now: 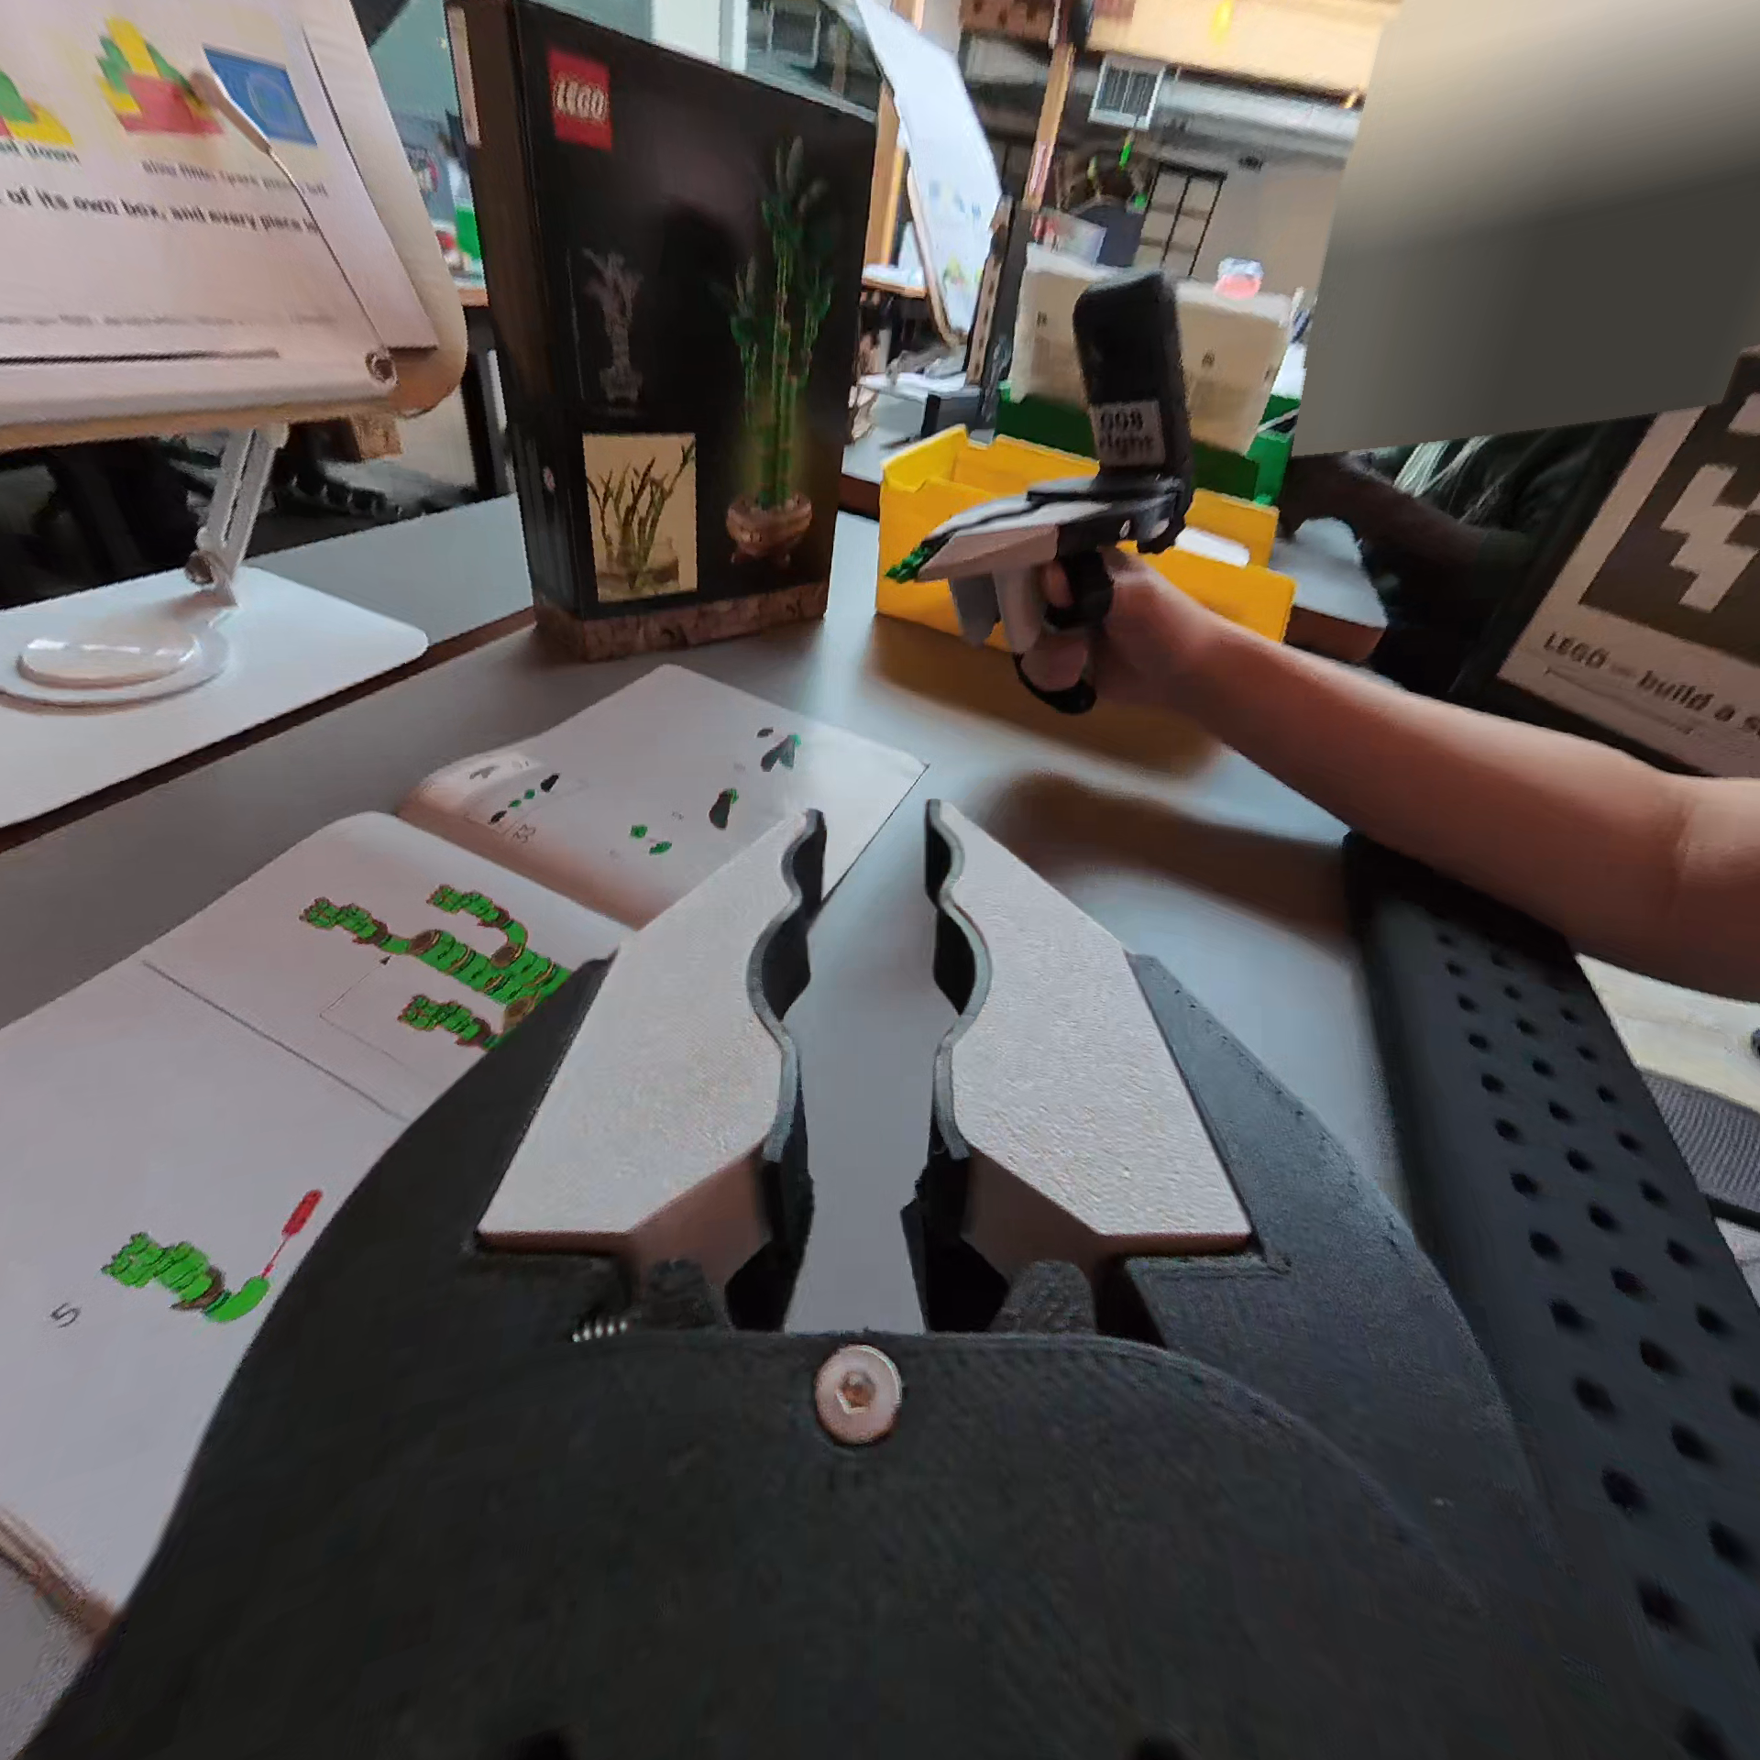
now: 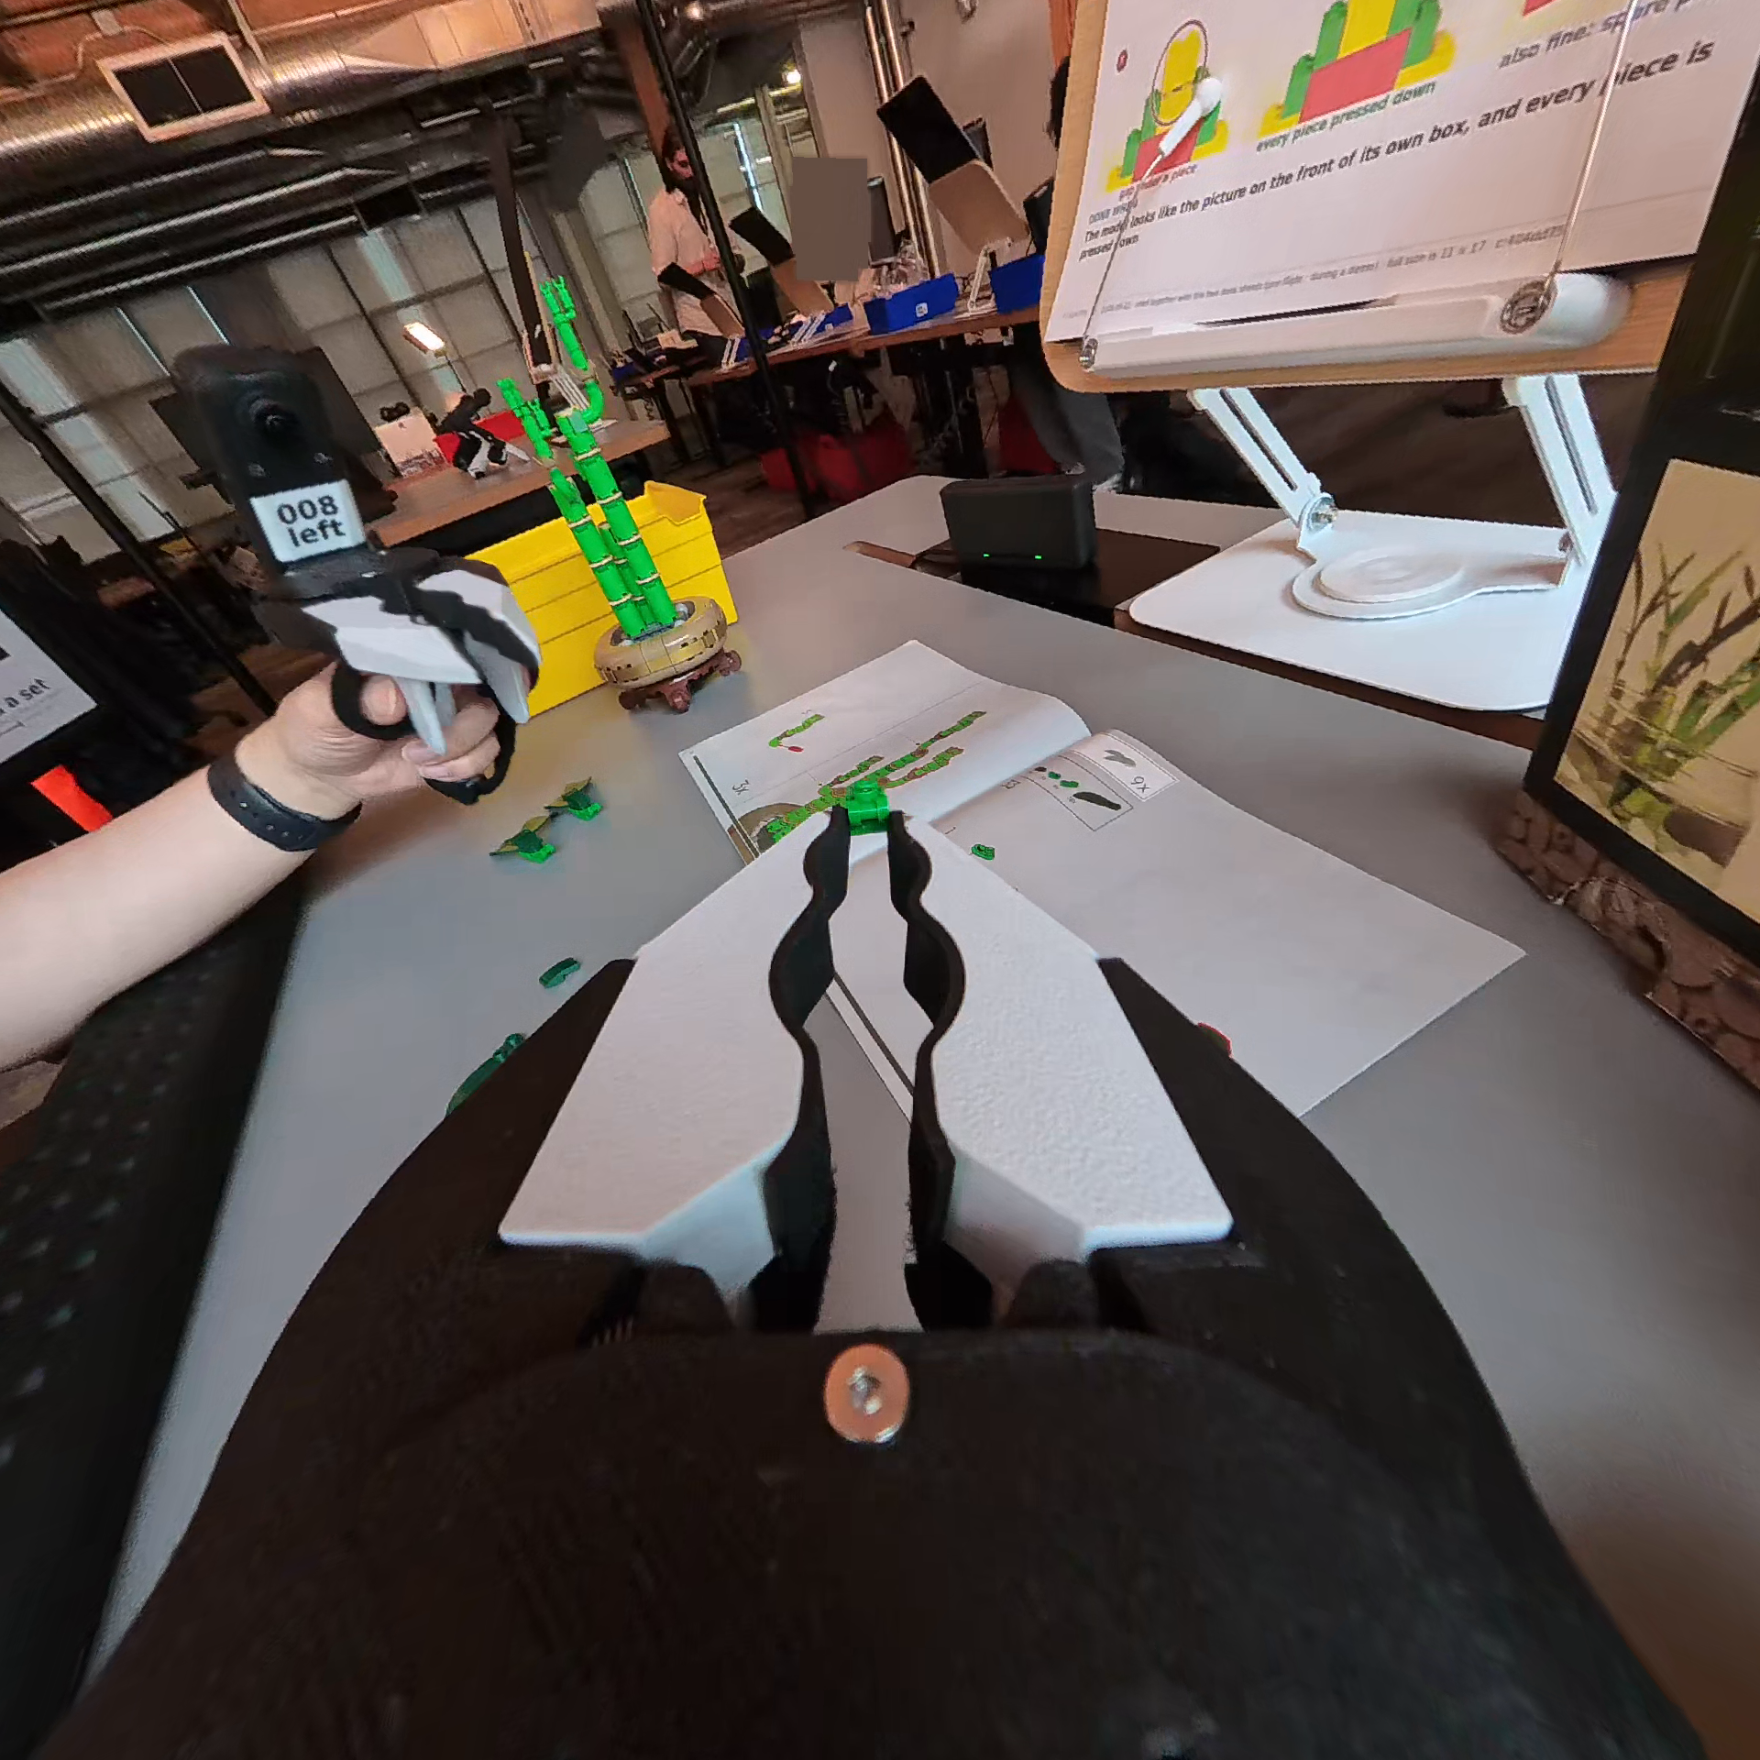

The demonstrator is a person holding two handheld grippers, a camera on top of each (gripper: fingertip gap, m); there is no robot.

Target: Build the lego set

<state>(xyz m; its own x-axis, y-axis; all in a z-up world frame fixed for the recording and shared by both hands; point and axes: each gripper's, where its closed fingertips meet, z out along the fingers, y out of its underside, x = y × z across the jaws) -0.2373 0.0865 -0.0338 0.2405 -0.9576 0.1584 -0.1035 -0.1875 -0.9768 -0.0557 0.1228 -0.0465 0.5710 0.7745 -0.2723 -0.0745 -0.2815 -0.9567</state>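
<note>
My right gripper is shut on a small green lego piece and holds it above the open instruction booklet. It also shows in the left wrist view with the green piece at its tips. My left gripper is open and empty above the booklet; it also shows in the right wrist view. The part-built bamboo model stands upright in its tan pot at the back. Small green leaf assemblies and loose green pieces lie on the grey table.
A yellow bin stands behind the model; it also shows in the left wrist view. The set's box stands upright at the back. A white stand holds an instruction sheet. A black perforated chair is at the right. The tips of one gripper are about 20 centimetres away from the tips of the other.
</note>
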